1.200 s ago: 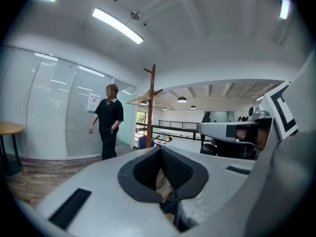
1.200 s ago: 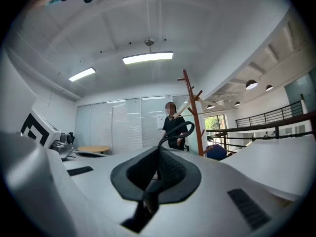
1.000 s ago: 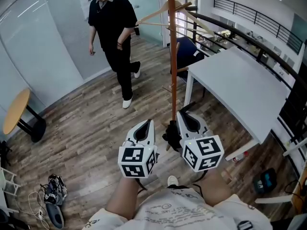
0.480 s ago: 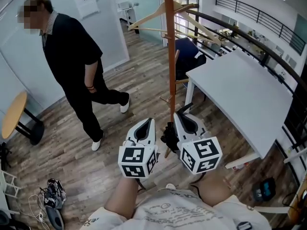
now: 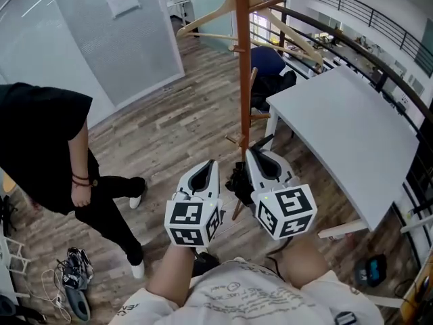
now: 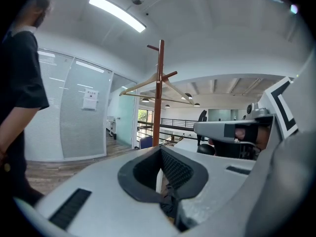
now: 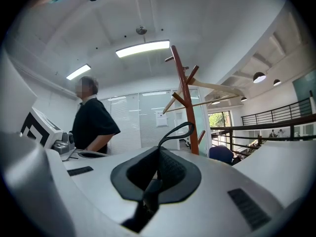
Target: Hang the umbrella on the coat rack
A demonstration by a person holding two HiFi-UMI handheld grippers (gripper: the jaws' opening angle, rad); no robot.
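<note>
Holding the umbrella (image 5: 238,181) near me, just short of the coat rack (image 5: 242,80): the approach step. Right gripper (image 5: 254,158): tongs clamped on the umbrella, with its strap loop (image 7: 177,131) standing up out of them. Left gripper (image 5: 208,168): tongs together on a dark fold, apparently the same umbrella. Next, I judge, I must raise the loop over a far peg (image 5: 269,3).
</note>
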